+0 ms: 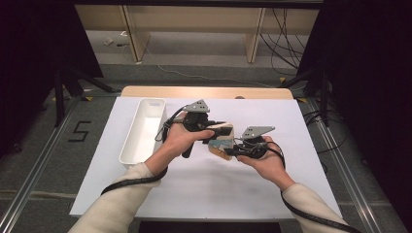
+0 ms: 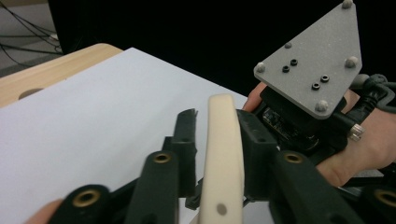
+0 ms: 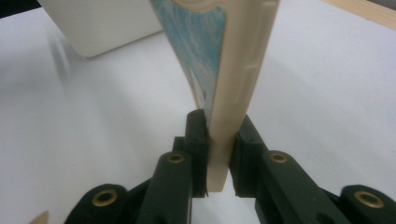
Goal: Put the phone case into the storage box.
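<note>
Hands (image 1: 187, 138) and grippers hide much of board (image 1: 222, 141).

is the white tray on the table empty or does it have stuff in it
Empty, as far as the high view shows: the white tray has a bare white inside, while the wooden board is held between both grippers beside it.

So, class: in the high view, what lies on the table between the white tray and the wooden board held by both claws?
The person's left hand gripping the left claw, as the high view shows.
</note>
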Tool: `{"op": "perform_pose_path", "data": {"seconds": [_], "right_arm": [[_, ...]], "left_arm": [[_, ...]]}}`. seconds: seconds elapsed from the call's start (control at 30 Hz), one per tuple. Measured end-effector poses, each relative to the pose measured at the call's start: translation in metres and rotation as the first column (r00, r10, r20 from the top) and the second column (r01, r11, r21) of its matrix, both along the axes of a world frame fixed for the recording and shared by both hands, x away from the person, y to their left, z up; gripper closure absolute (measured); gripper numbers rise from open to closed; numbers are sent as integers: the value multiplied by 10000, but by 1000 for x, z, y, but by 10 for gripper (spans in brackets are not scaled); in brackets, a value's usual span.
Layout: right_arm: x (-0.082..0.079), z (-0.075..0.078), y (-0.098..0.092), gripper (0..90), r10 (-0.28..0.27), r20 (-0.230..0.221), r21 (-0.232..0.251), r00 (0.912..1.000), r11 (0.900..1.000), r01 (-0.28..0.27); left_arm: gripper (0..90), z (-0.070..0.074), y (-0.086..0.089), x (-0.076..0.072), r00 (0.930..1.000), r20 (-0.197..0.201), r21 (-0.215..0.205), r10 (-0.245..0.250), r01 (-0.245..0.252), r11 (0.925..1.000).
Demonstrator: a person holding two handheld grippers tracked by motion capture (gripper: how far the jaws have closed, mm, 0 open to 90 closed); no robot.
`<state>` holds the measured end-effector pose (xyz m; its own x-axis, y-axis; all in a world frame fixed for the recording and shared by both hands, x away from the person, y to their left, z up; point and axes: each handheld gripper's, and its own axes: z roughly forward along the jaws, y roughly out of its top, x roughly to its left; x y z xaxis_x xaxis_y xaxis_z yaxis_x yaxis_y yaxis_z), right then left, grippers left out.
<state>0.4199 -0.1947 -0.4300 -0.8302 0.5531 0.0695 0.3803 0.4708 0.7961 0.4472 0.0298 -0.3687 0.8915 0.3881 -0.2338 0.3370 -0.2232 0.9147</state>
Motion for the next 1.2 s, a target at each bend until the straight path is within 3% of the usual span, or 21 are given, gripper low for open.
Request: {"op": "perform_pose_path", "data": {"seconds": [0.13,0.33,0.5,0.6,0.77,1.03,1.2], "right_arm": [[-1,0,2,807,-247,-85,-177,9997,9995,245],[-4,2,9,807,-300,-96,-118,9995,9995,298],[-5,2,13,807,-523,-209,-105,9984,9986,521],[-6,2,16,807,-504,-298,-165,9983,9986,499],[-4,1,12,808,-748,-432,-95,9963,9972,744],[-2,1,8,808,-1070,-449,-106,9932,9942,1066],[-2,0,9,808,-1178,-527,-128,9916,9930,1173]], "left_arm": [[429,5,3,-1,9943,749,154,759,-773,9969],[307,5,3,-6,9877,1246,163,945,-973,9951],[169,2,0,-11,9849,1492,112,873,-899,9959],[57,4,-2,-12,9788,1711,86,1126,-1157,9932],[0,8,0,-13,9720,1880,97,1413,-1457,9893],[0,2,6,-14,9593,1840,-71,2143,-2167,9762],[0,-8,2,-15,9598,1720,99,2220,-2270,9738]]}}
